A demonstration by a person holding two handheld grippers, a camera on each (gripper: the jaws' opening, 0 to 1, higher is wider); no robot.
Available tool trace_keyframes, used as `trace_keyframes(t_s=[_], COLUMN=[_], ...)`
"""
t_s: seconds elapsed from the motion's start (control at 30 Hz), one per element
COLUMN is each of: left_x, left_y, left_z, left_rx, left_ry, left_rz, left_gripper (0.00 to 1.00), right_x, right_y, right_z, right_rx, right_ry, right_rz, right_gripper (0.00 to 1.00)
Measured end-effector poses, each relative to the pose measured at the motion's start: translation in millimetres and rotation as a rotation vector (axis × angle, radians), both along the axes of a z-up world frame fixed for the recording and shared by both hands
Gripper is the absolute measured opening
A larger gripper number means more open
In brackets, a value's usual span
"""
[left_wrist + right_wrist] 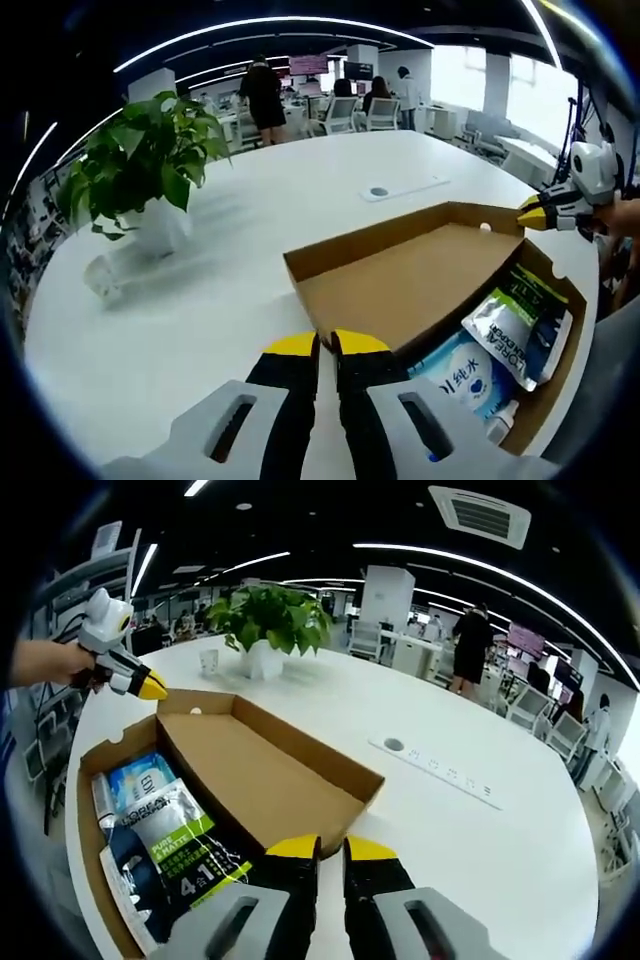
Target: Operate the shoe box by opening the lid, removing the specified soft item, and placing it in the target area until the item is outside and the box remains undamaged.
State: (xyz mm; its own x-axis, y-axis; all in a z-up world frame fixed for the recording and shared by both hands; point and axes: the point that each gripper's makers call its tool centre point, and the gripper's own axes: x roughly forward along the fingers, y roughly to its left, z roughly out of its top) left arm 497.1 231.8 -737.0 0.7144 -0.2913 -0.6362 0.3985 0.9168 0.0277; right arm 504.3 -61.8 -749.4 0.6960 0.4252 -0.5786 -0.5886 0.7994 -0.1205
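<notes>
Both our tongs, left [326,345] and right [331,848], were pressed together near the open box [300,765] on the white counter [260,210].

An open-plan office is shown, as indicated by the large white meeting table [480,840] into which a strip of power sockets [436,767] is set. Rows of desks with office chairs [340,113] are seen beyond the table, where several people [264,92] are standing or seated near wall screens [308,65]. Long linear ceiling lights [270,24] and a ceiling air-conditioning vent [482,516] are visible overhead, large windows [525,95] are seen along one side, and a potted green plant [145,160] is placed on the table.
</notes>
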Motion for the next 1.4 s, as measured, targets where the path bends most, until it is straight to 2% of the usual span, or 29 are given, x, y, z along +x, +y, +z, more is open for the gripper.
trace_keyframes(t_s=[0.47,0.8,1.03,1.4], left_x=[-16.8,-34.9,-51.1,-77.3], left_y=[-2,-21,-40,-67], left_z=[11.0,21.4,19.3,3.9], left_rx=[0.014,-0.004,-0.019,-0.058], left_ry=[-0.026,-0.041,-0.027,0.033], left_rz=[-0.013,-0.048,-0.089,-0.144], left_gripper=[0.11,0.13,0.17,0.23], right_x=[-22,-44,-64,-94], right_y=[1,-1,2,8], right_z=[8.7,14.7,20.4,24.1], right_rx=[-0.004,-0.004,-0.011,-0.038], right_ry=[-0.017,-0.034,-0.052,-0.064], right_rz=[0.041,0.084,0.138,0.225], right_gripper=[0.22,0.32,0.38,0.51])
